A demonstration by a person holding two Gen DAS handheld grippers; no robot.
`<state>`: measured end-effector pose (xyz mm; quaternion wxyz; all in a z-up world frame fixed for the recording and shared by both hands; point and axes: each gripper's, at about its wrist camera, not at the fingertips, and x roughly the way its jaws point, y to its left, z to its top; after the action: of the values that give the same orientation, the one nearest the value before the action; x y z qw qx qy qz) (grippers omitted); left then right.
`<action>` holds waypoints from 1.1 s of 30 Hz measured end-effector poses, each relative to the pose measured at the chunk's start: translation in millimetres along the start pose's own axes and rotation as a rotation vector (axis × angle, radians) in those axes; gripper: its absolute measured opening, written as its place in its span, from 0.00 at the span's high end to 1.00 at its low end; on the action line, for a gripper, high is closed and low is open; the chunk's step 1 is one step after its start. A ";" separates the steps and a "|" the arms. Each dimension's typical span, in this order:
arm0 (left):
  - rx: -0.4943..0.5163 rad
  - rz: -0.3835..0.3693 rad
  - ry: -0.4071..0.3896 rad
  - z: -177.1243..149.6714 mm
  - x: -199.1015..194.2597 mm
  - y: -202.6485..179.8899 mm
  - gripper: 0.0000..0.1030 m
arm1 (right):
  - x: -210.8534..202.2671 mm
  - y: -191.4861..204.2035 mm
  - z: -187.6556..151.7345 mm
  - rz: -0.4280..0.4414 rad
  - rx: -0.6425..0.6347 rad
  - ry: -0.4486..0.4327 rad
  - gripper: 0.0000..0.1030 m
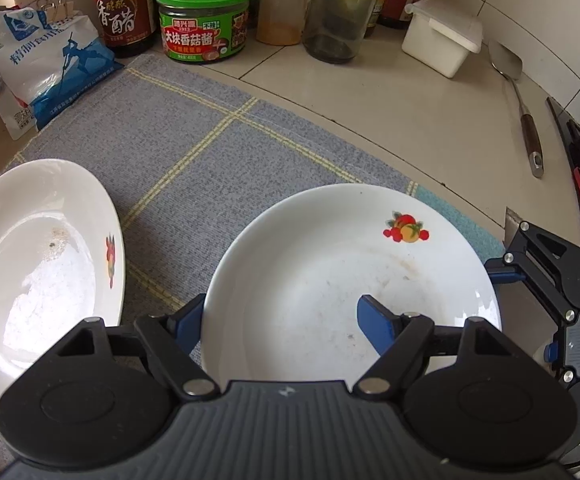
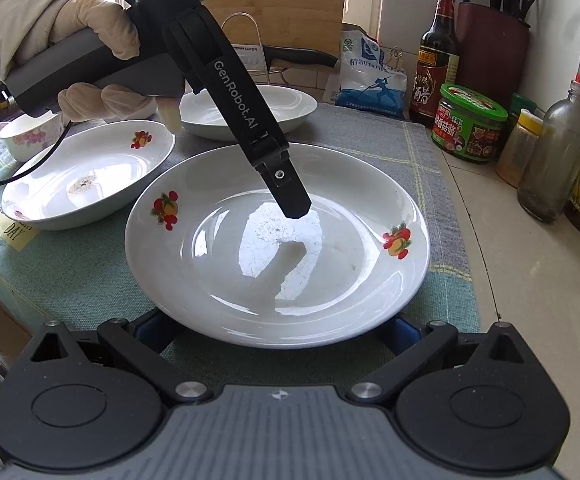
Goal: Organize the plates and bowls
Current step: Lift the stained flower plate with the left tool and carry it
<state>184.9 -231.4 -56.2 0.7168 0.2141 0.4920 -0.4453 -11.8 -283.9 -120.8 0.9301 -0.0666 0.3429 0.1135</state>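
Observation:
A white plate [image 1: 329, 264] [image 2: 250, 272] with fruit decals lies on the grey checked cloth [image 1: 194, 152]. My left gripper [image 1: 282, 322] stands open astride its rim, with one blue finger [image 1: 188, 320] outside the rim and the other inside over the plate's well. A gloved hand [image 2: 102, 20] holds it. My right gripper [image 2: 280, 332] is open at the plate's opposite rim, its fingertips hidden under the edge. A second plate [image 1: 42, 248] [image 2: 90, 172] sits beside the first. A third plate [image 2: 250, 108] and a small flowered bowl [image 2: 30, 136] lie further off.
Along the wall stand a salt bag [image 1: 46, 64], a vinegar bottle [image 1: 122, 8], a green-lidded jar [image 1: 206, 20], a spice jar [image 1: 282, 8], a glass bottle [image 1: 341, 12] and a white box [image 1: 441, 36]. A spatula [image 1: 521, 104] lies on the counter. A knife block [image 2: 489, 44] stands behind.

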 end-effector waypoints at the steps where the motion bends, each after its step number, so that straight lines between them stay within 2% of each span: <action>1: 0.001 -0.002 0.001 0.1 0.0 0.2 0.24 | 0.2 0.4 0.8 -0.001 0.000 0.004 0.00; 12: 0.003 -0.020 -0.019 7.5 -4.6 2.6 0.24 | 2.7 -1.9 9.3 -0.009 -0.004 0.044 0.00; 20: -0.010 -0.010 -0.065 35.0 -3.5 12.9 0.24 | 8.8 -25.8 26.6 -0.024 -0.022 0.025 0.00; 33: -0.018 -0.001 -0.093 84.2 22.5 31.7 0.24 | 34.5 -77.6 43.1 -0.023 -0.025 0.028 0.00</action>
<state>257.8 -287.5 -44.8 0.7406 0.1864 0.4622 -0.4507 60.4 -344.4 -107.3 0.9256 -0.0834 0.3535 0.1061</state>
